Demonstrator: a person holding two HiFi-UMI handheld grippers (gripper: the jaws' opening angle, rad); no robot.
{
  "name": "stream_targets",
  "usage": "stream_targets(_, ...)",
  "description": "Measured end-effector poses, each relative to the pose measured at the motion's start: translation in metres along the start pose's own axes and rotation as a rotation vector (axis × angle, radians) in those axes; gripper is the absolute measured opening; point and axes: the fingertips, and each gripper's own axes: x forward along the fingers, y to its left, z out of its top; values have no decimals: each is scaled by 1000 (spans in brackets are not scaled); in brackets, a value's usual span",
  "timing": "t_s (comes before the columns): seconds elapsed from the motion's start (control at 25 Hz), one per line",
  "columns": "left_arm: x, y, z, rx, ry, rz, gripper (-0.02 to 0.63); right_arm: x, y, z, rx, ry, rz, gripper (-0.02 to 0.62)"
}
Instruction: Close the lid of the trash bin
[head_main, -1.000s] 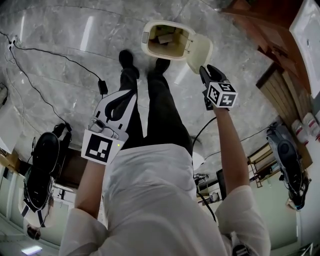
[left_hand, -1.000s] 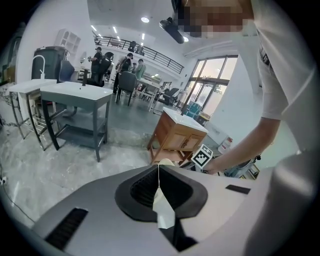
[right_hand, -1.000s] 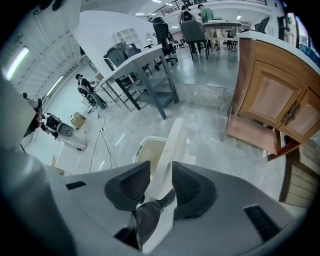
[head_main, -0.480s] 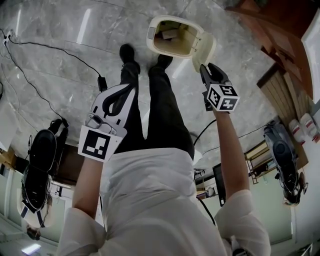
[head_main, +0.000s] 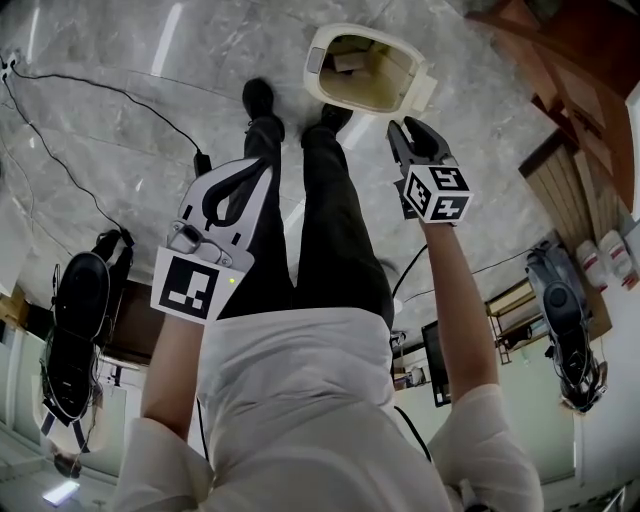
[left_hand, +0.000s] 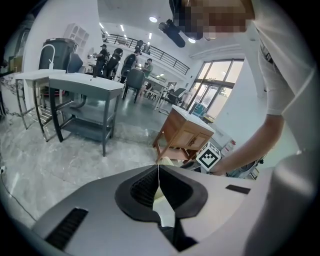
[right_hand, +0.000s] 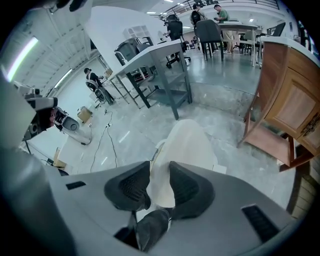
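Note:
The cream trash bin (head_main: 345, 92) stands on the marble floor just beyond the person's shoes, its mouth uncovered. Its lid (head_main: 420, 95) stands up at the bin's right side. My right gripper (head_main: 415, 132) hovers just short of that lid, jaws opening, pads touching nothing. In the right gripper view the lid (right_hand: 187, 142) rises as a pale dome beyond the gap of the right gripper (right_hand: 159, 172). My left gripper (head_main: 262, 166) hangs over the person's left leg, shut and empty. In the left gripper view the left gripper (left_hand: 158, 167) has its tips meeting, a sliver of bin (left_hand: 166, 161) showing past them.
A black cable (head_main: 100, 90) and its adapter (head_main: 203, 160) lie on the floor at left. A wooden cabinet (head_main: 560, 60) stands right of the bin, close to it (right_hand: 290, 90). Grey tables (left_hand: 85, 85) stand further off. Black equipment (head_main: 75, 320) sits at lower left.
The right gripper has slid left from beside the lid to just in front of it, and its jaws have spread a little. The left gripper has sunk slightly.

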Motion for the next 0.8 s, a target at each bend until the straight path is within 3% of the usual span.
stream_targets(0.8,22,36,-19,-45,-7,-4,18,89,49,0,-124,90,76,133)
